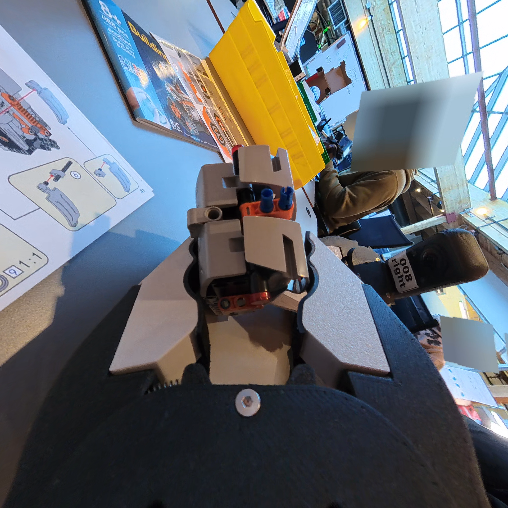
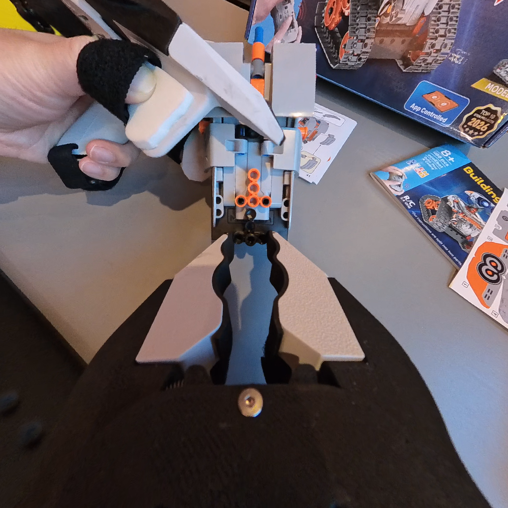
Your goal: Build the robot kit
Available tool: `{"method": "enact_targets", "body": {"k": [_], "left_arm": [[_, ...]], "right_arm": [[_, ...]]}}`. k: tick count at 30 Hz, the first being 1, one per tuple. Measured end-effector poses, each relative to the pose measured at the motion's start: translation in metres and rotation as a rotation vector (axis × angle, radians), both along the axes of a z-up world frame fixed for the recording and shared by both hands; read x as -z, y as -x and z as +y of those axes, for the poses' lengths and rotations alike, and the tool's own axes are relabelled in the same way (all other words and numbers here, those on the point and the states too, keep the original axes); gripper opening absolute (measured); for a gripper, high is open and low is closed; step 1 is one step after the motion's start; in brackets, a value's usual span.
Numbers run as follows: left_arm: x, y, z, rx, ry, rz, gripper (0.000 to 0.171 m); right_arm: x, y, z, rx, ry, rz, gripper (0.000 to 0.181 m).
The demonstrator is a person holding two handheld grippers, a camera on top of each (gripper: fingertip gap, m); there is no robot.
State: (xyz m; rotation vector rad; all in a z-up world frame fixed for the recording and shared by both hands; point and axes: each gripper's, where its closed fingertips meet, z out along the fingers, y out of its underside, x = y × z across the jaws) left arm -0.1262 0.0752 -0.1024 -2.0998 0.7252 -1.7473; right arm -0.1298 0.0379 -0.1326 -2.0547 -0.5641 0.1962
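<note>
A grey brick-built assembly (image 1: 242,228) with orange beams and blue pins is held up off the grey table (image 1: 82,55). My left gripper (image 1: 251,253) is shut on its lower body, one finger on each side. In the right wrist view the assembly (image 2: 253,162) faces me with an orange T-shaped beam (image 2: 253,195) on its front. My right gripper (image 2: 248,237) has its tips closed on a cluster of black pins (image 2: 248,238) at the assembly's near end. A hand holds the left gripper, whose finger (image 2: 220,90) crosses the assembly from the upper left.
An open instruction sheet (image 1: 55,165) lies on the table and also shows in the right wrist view (image 2: 321,145). A blue booklet (image 2: 439,203), a sticker sheet (image 2: 486,275) and the kit's box (image 2: 412,55) lie to the right. A yellow bin (image 1: 264,90) stands beyond. A person's sleeve (image 1: 357,192) shows across the table. Tip to tip, the grippers are about 5 cm apart.
</note>
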Motion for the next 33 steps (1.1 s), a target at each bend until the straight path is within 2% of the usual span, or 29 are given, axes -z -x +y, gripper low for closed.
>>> {"method": "enact_targets", "body": {"k": [8, 16, 19, 25, 29, 33], "left_arm": [[-0.0008, -0.0002, 0.0029, -0.023, 0.012, -0.020, 0.072], [0.0022, 0.0020, 0.0025, -0.006, 0.062, -0.019, 0.073], [0.0006, 0.0003, 0.0026, -0.011, 0.036, -0.019, 0.073], [0.0007, 0.0014, 0.0005, 0.014, -0.013, 0.013, 0.073], [0.0016, 0.0026, 0.0012, 0.014, -0.006, 0.016, 0.073], [0.0027, 0.0032, 0.0024, 0.020, 0.019, 0.013, 0.073]], "right_arm": [[0.0014, -0.0004, 0.0018, 0.012, 0.022, -0.043, 0.022], [-0.0022, 0.0009, 0.0024, 0.014, -0.024, 0.035, 0.022], [-0.0002, -0.0001, 0.0023, 0.017, -0.023, -0.021, 0.023], [0.0002, 0.0000, 0.0031, 0.021, -0.040, 0.010, 0.023], [0.0000, 0.0011, -0.0006, 0.008, -0.054, -0.005, 0.039], [-0.0022, 0.0019, -0.0031, -0.005, -0.078, -0.030, 0.036]]}}
